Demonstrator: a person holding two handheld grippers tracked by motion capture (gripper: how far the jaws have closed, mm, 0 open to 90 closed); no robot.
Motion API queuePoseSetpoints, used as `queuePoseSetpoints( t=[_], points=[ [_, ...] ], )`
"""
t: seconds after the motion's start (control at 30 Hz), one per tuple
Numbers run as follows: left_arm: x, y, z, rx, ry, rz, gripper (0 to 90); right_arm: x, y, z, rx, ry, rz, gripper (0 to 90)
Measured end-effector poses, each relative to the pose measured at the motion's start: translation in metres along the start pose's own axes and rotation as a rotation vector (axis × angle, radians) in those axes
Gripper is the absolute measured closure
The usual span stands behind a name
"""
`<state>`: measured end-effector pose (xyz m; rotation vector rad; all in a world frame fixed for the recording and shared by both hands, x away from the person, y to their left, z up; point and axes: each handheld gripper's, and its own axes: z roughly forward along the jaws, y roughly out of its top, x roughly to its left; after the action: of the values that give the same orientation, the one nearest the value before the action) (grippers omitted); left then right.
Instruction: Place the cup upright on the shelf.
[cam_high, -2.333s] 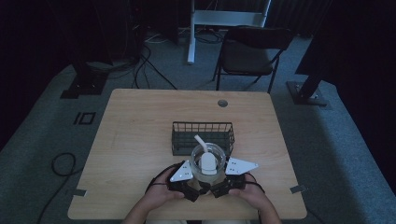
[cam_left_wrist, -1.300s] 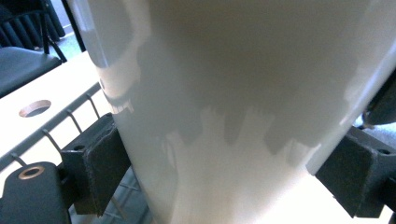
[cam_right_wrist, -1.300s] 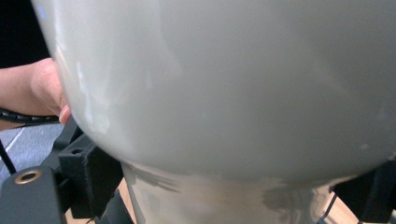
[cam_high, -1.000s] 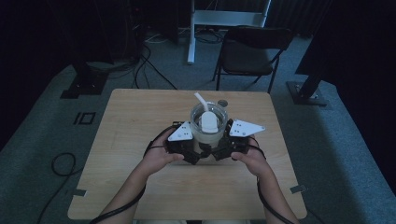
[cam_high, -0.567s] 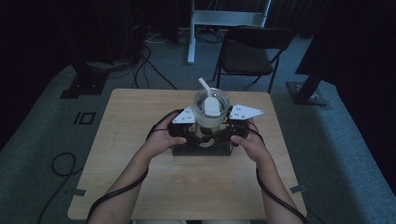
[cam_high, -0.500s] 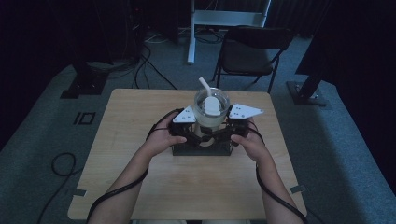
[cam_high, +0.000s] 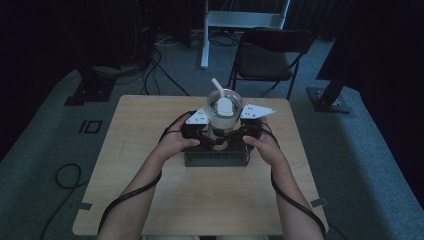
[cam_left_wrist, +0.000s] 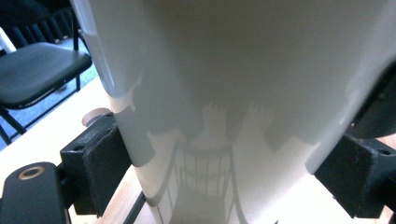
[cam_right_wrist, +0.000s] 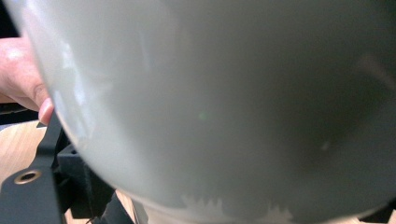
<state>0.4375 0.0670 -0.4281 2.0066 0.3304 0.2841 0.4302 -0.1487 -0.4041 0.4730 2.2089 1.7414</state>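
- Both of my tools carry one thing between them: the left hand-held gripper (cam_high: 212, 134) has its jaws partly closed, its black pads pressing on the narrow lower part of a glass vessel (cam_high: 223, 109), as the left gripper view shows from close up (cam_left_wrist: 224, 93).
- The right hand-held gripper (cam_high: 235, 134) sits against the other side of the same vessel; in the right gripper view the pale curved wall (cam_right_wrist: 224, 102) hides its jaws, so I cannot tell how far they stand open.
- Since about two seconds ago I have carried the vessel from the near side of the wire basket (cam_high: 216, 156) to above its far side, my hands stretched further over the desk (cam_high: 150, 200).
- The vessel is round, smooth and translucent, held clear of the desk, with a white scoop (cam_high: 223, 102) inside, its handle slanting up and left.
- The basket is dark, rectangular wire mesh.
- The desk is pale wood grain with rounded corners and a small round hole near its far edge.
- Beyond it stand a dark folding chair (cam_high: 272, 56) on grey carpet, with cables (cam_high: 150, 65) trailing at left.
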Motion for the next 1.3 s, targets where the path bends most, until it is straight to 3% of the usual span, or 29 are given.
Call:
queuePoseSetpoints(
  t=[0.37,0.53,0.73,1.0,1.1,1.17,1.3],
  points=[
    [0.004,-0.006,0.006,0.023,-0.02,-0.039,11.4,-0.004,-0.011,0.005,0.007,-0.013,0.032,8.8],
    [0.006,-0.006,0.008,0.052,-0.02,-0.062,11.3,-0.005,-0.014,0.006,0.008,-0.017,0.054,8.8],
    [0.007,-0.005,0.011,0.079,-0.005,-0.047,11.2,-0.007,-0.017,0.007,0.017,-0.034,0.062,8.7],
    [0.006,-0.003,0.013,0.131,0.001,-0.08,11.1,-0.008,-0.026,0.008,0.02,-0.051,0.091,8.7],
    [0.007,-0.004,0.012,0.144,0.002,-0.092,11.5,-0.008,-0.03,0.009,0.052,-0.062,0.076,8.7],
    [0.006,-0.005,0.011,0.173,0.014,-0.072,13.7,-0.008,-0.034,0.011,0.102,-0.08,0.045,8.8],
    [0.006,-0.008,0.012,0.179,0.006,-0.089,14.2,-0.007,-0.038,0.013,0.107,-0.091,0.05,8.7]
  ],
)
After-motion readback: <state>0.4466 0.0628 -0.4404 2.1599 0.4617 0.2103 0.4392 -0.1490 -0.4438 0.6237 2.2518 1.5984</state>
